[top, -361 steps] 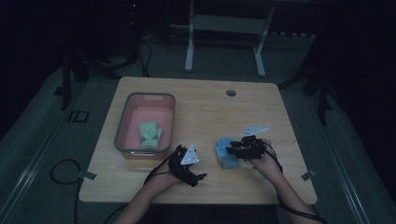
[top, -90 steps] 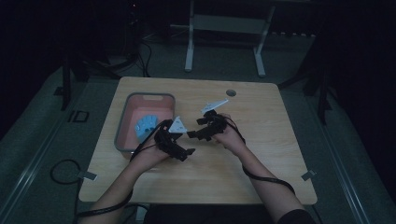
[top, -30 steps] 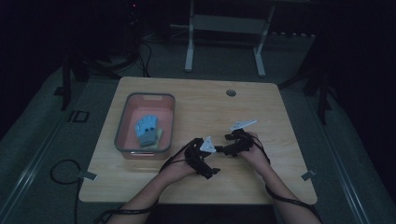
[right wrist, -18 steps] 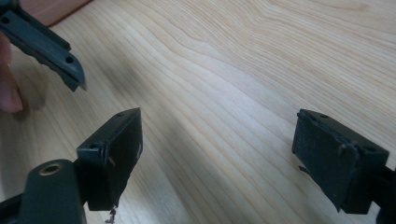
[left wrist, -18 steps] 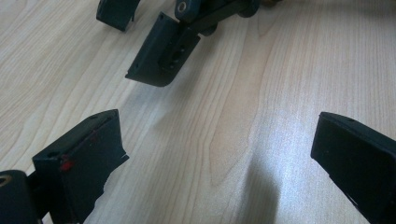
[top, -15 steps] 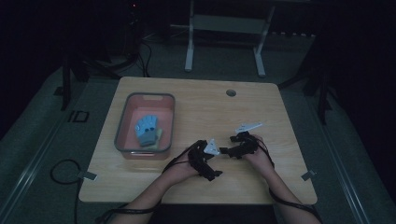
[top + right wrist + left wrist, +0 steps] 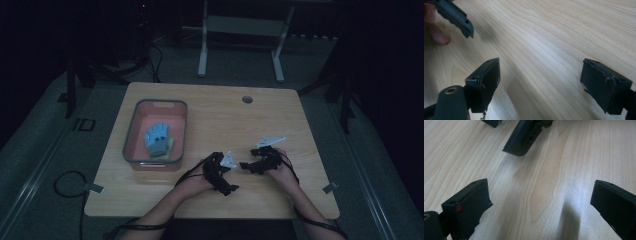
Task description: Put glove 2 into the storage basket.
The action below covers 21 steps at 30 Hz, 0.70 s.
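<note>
At far left on the bench we saw a blue glove lying in the pink bin. Nearer, the left claw stood wide and empty; just right, the right claw likewise, bare wood between them.

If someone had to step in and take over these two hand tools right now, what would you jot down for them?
Left gripper: open, holding nothing, low over the table near the front edge.
Right gripper: open, holding nothing, facing the left one, a small gap between them.
Blue glove: lying in the pink bin on the table's left, on top of something pale.
Done: the glove is in the bin.
Left: nothing loose shows on the tabletop; probably finished, but check.
</note>
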Available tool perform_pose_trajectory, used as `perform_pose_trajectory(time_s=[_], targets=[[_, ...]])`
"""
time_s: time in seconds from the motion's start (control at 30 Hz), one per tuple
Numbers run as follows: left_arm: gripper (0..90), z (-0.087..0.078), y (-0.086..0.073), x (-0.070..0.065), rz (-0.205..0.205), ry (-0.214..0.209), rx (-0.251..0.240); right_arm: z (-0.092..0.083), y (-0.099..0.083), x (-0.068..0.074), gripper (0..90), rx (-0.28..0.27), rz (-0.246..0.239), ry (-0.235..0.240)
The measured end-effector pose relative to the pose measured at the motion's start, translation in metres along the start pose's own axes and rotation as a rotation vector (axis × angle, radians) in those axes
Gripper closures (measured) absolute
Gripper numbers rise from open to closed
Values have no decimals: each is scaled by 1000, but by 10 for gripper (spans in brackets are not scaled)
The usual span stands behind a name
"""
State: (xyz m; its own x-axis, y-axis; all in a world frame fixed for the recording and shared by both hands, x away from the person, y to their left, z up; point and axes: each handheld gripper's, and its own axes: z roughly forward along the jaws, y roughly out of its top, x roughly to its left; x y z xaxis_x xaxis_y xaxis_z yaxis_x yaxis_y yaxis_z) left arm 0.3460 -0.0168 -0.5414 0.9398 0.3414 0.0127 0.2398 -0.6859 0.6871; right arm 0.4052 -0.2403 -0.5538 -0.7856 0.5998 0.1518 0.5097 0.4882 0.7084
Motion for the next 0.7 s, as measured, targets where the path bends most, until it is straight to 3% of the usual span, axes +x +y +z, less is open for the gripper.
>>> perform_pose_trajectory(time_s=[0.27,0.7], targets=[[21,0,-1,-1,8,7,-7,-2,-4,2,161,-13,-28,2],[21,-2,-4,-1,8,7,-22,-3,-7,1,160,-35,-24,-19]])
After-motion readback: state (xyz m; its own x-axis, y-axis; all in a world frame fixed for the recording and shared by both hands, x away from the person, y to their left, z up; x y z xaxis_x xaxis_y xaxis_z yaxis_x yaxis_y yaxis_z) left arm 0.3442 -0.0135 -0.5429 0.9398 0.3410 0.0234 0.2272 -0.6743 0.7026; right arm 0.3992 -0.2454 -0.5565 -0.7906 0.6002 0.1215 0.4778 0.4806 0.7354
